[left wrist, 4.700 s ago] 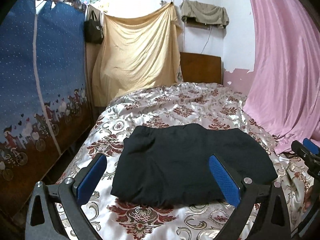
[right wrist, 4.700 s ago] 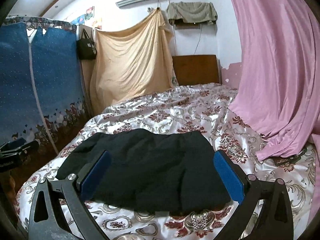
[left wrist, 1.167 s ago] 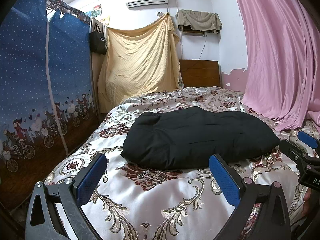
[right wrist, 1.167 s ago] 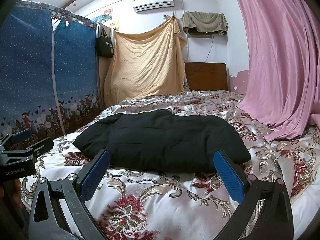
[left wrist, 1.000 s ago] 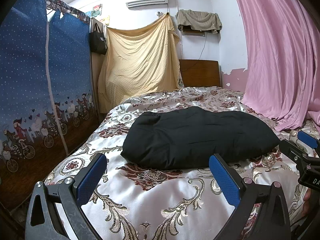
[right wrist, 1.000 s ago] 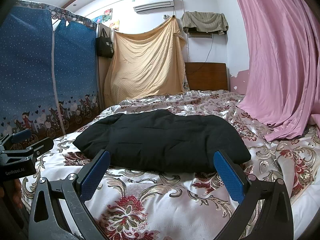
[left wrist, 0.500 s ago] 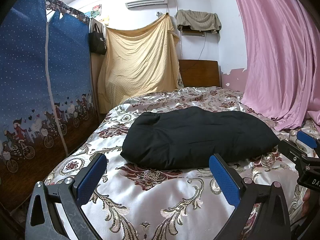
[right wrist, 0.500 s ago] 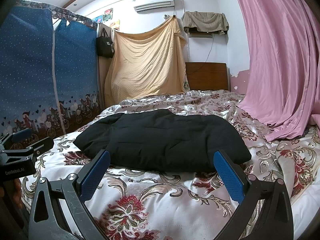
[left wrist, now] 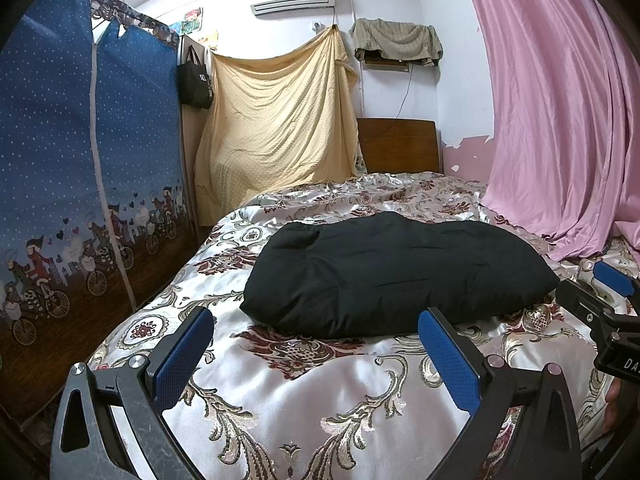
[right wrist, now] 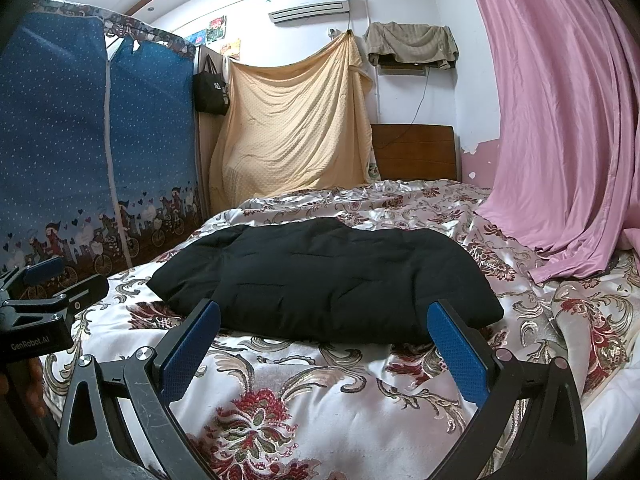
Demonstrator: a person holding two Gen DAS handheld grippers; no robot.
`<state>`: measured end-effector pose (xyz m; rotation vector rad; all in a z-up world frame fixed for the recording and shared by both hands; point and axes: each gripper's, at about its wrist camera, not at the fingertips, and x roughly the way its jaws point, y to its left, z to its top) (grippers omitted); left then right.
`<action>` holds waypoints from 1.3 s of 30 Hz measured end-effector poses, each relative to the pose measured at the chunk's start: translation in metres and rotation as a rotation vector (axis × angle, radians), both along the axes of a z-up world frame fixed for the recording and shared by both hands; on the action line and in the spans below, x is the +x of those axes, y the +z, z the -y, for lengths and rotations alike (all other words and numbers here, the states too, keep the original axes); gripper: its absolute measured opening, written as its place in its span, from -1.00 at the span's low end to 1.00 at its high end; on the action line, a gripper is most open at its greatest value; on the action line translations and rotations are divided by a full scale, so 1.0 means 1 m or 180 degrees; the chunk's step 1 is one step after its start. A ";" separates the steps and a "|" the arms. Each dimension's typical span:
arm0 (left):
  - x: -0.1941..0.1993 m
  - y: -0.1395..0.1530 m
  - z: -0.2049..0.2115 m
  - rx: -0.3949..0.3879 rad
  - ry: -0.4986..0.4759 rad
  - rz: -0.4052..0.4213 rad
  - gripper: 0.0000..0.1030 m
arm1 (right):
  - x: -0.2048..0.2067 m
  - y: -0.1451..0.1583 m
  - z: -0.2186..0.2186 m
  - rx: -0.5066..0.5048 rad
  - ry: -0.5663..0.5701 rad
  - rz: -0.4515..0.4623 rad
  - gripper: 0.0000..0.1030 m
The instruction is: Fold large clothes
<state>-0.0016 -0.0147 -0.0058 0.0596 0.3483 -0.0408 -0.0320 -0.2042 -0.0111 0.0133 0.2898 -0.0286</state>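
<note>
Garment: black padded garment [left wrist: 394,276] lies folded on the floral satin bed cover [left wrist: 312,392] | change: we backed both tools away, lower view | left tool [left wrist: 316,354] wide open, empty | right tool [right wrist: 322,346] likewise | fold looks finished.

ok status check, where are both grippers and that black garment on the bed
Left gripper open, empty, short of the cloth. Right gripper open, empty, likewise. Folded black garment lying on floral satin bedspread. Nothing in the way.
</note>
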 end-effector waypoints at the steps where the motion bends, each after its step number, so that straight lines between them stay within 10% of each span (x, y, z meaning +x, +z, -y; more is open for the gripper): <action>1: 0.000 0.000 0.000 0.0001 0.0000 -0.0001 1.00 | 0.000 -0.001 0.000 -0.0002 0.0001 -0.0001 0.98; 39: 0.002 -0.011 -0.010 -0.0057 0.0119 -0.0109 1.00 | -0.001 -0.006 -0.003 -0.0003 0.0006 -0.0028 0.98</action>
